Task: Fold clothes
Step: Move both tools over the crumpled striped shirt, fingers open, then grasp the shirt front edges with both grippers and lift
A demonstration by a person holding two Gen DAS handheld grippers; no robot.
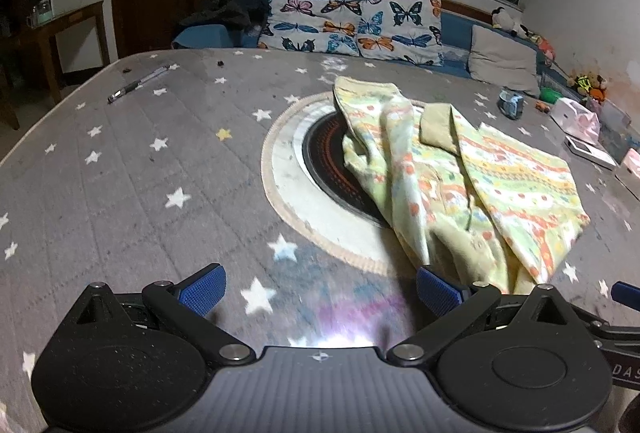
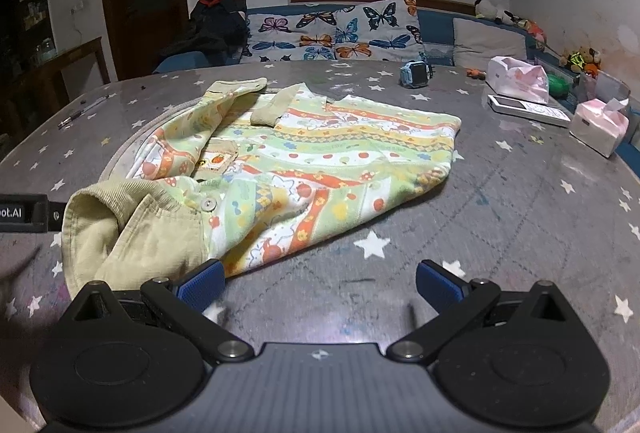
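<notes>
A small child's shirt [image 2: 312,157] with green, yellow and orange stripes and a khaki collar lies rumpled on the grey star-patterned table [image 2: 520,217]. In the left wrist view the shirt [image 1: 480,185] lies ahead and to the right, partly over a round black and white mat [image 1: 296,173]. My left gripper [image 1: 320,291] is open and empty, its right finger close to the shirt's near edge. My right gripper [image 2: 319,285] is open and empty, its left finger just at the shirt's near hem, beside the collar.
A pen [image 1: 140,83] lies at the far left of the table. A blue watch [image 2: 416,73], tissue packs [image 2: 518,79], a white device [image 2: 528,109] and a pink box [image 2: 598,125] stand at the right. A sofa with butterfly cushions [image 2: 332,29] lies behind the table.
</notes>
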